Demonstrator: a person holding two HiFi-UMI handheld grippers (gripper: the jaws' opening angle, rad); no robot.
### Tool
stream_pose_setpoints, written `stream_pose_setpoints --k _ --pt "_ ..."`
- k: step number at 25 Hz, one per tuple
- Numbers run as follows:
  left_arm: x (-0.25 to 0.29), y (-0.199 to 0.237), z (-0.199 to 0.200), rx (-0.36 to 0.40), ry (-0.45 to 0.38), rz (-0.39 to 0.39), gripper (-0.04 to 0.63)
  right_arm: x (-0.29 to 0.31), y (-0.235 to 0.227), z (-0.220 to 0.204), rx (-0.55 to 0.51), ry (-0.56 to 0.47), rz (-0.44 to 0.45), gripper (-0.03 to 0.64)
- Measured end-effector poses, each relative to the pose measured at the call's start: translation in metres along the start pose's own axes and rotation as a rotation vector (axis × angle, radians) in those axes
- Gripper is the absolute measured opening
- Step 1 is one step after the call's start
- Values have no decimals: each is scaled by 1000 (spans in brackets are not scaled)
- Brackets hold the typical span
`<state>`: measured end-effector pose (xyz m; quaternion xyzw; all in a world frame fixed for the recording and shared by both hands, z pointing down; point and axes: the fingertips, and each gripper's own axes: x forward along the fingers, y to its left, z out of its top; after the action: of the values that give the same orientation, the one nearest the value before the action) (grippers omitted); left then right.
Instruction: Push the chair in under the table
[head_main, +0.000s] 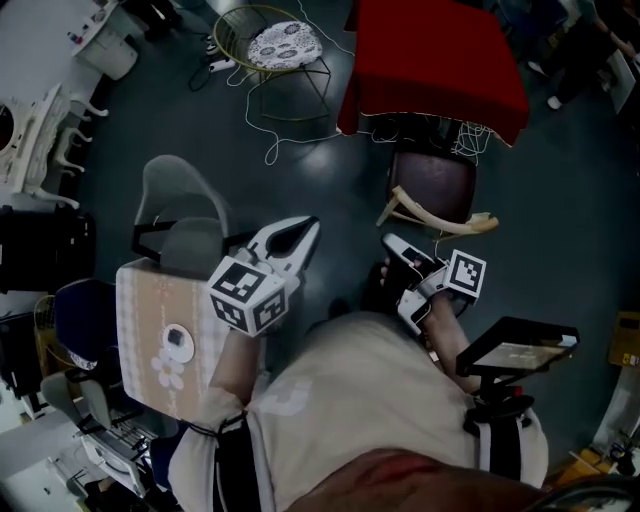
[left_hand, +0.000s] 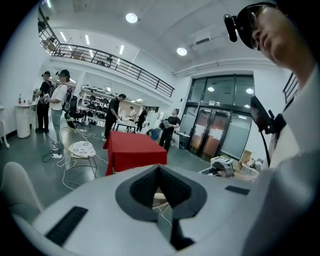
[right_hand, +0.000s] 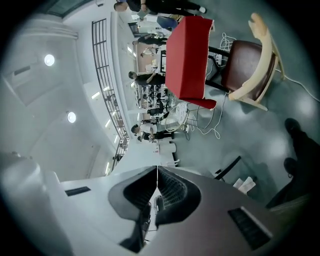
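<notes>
Dark, glossy flooring runs across a big open hall, and nearest the camera the person carries both tools out ahead of the body. The left gripper has its jaws pressed fully together with nothing between them, as its own view confirms. The right gripper is likewise closed tight and empty. Neither touches anything. Just beyond the right one stands the chair, with a dark maroon seat and a pale curved backrest turned toward the person. Most of its seat is still out in front of the table, which is draped in red cloth. The chair looks rigid and fairly light, so it should slide readily on this smooth floor. The backrest rail is the sensible place to press, one closed tip toward each end, though rounded wood could let a tip skid off. White cables hanging at the cloth's hem might catch the legs. Farther off sits a wire chair with a patterned cushion.
</notes>
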<state>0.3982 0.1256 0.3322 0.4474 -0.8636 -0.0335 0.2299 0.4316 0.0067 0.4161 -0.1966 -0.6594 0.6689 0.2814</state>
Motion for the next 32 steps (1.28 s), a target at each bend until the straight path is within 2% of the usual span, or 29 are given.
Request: stream_pose_setpoints --k 5,8,10,16,20,26,32 --pt "46 -10 24 30 35 1 8 -18 -20 50 61 -43 -26 12" --pt "118 -34 36 50 71 -2 8 -44 -42 116 117 -51 -33 12" --pt "152 -47 41 68 91 -11 8 -58 -56 145 136 -48 -58 12" --pt "150 -43 55 111 105 2 8 -50 -62 147 99 -18 -119 12" --pt "156 -44 51 120 130 -18 8 -58 -72 144 124 -37 -146 12" --pt "170 -39 63 141 123 -65 8 -71 -83 150 164 -101 -194 12" --pt "194 -37 71 167 149 -139 8 -93 -104 163 187 -192 -283 12"
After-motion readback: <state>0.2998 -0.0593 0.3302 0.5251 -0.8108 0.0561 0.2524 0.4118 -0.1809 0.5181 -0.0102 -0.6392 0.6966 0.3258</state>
